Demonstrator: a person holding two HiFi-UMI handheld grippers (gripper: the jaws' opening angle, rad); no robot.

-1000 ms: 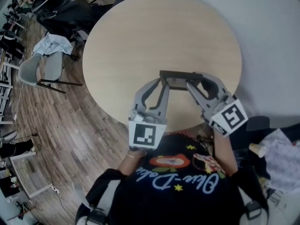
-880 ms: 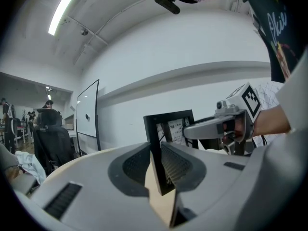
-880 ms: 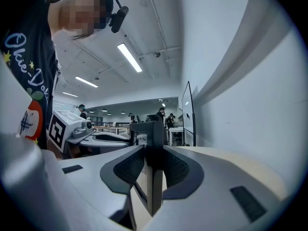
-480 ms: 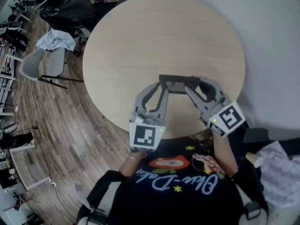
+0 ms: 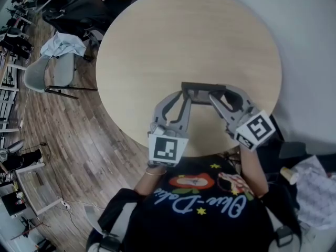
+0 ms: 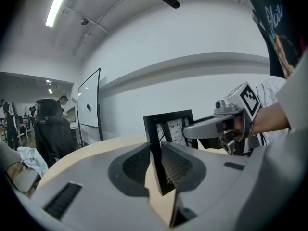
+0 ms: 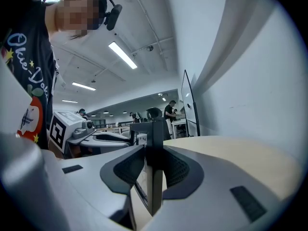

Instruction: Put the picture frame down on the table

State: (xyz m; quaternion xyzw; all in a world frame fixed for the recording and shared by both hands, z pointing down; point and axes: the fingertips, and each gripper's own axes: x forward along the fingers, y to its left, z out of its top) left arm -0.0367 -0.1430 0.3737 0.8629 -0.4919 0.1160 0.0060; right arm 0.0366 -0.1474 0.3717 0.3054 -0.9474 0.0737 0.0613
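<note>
Gripping the picture frame (image 5: 202,91) by its two ends, both grippers hold it upright over the round wooden table (image 5: 184,35). It sits in the 6 o'clock part of the tabletop in the head view, close to the person's black shirt (image 5: 210,214). The left gripper (image 5: 184,95) reaches in from about 7 o'clock. Its jaws pinch the frame's left side rail: in the left gripper view the ribbed pads press on either face of the black rail, which stands almost vertical with a slight lean. Pale tabletop shows beneath the rail's lower corner, and no view shows whether the frame's bottom edge touches the wood or hangs just above it. The right gripper (image 5: 219,93) reaches in from about 5 o'clock and its jaws clamp the opposite rail, whose dark edge stands straight between the pads in the right gripper view. The frame's top rail runs from 9 to 3 o'clock between the two sets of fingertips. Beyond the table at 10 o'clock stand a grey chair (image 5: 50,75) with a light blue cloth (image 5: 63,43) lying just above it and a black office chair (image 5: 79,9), all on a wood-plank floor (image 5: 79,151).
</note>
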